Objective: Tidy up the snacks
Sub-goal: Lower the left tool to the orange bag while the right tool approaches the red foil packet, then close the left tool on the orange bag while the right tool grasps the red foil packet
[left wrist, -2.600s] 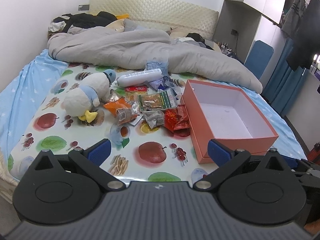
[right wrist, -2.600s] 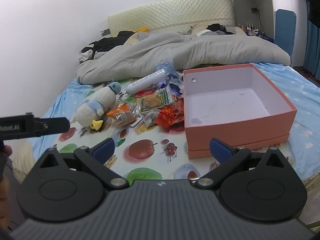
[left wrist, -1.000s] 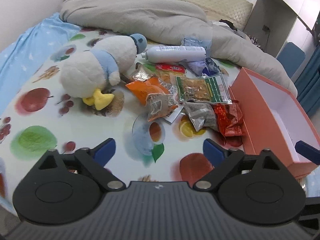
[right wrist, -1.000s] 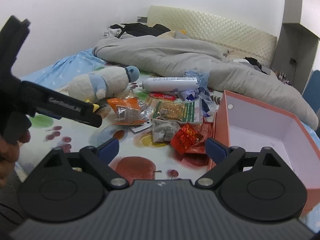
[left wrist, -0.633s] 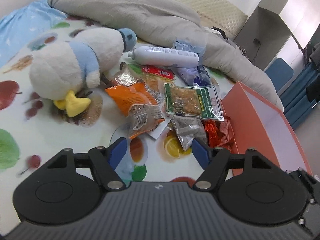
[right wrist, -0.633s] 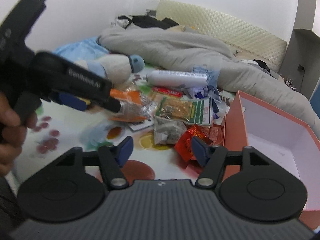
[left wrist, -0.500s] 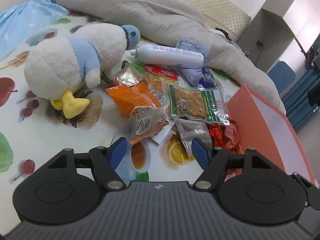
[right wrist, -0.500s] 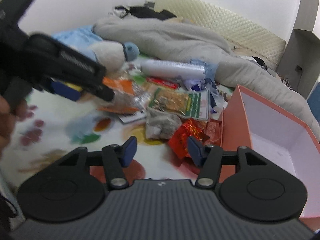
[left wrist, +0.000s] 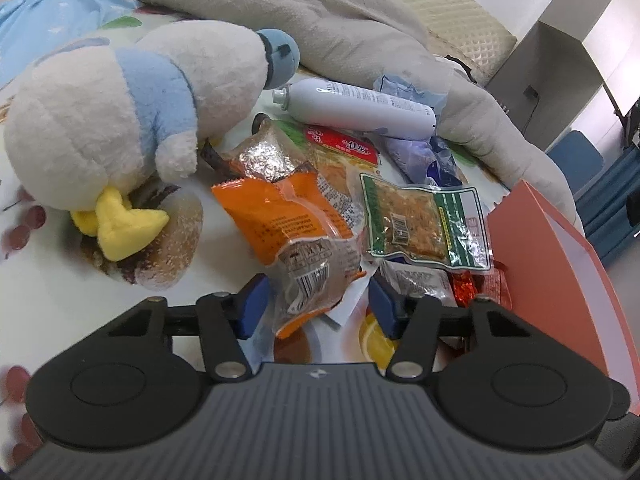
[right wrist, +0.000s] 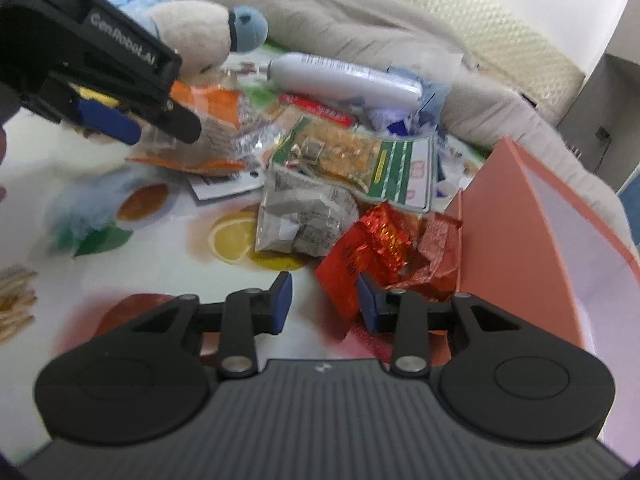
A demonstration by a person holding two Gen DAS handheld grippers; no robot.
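Between the closing left gripper (left wrist: 316,304) lies the orange packet (left wrist: 288,220) (unpinched); right gripper (right wrist: 323,300) closing, empty.

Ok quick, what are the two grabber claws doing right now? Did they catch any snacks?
Left gripper: closing around the end of the orange snack packet, pads not pressing yet.
Right gripper: closing on the corner of the red foil packet, not gripped yet.

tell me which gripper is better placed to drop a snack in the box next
Right, probably. The right gripper is closing around the corner of the red packet, which lies against the box. The left gripper is closing on the orange packet, farther from the box.
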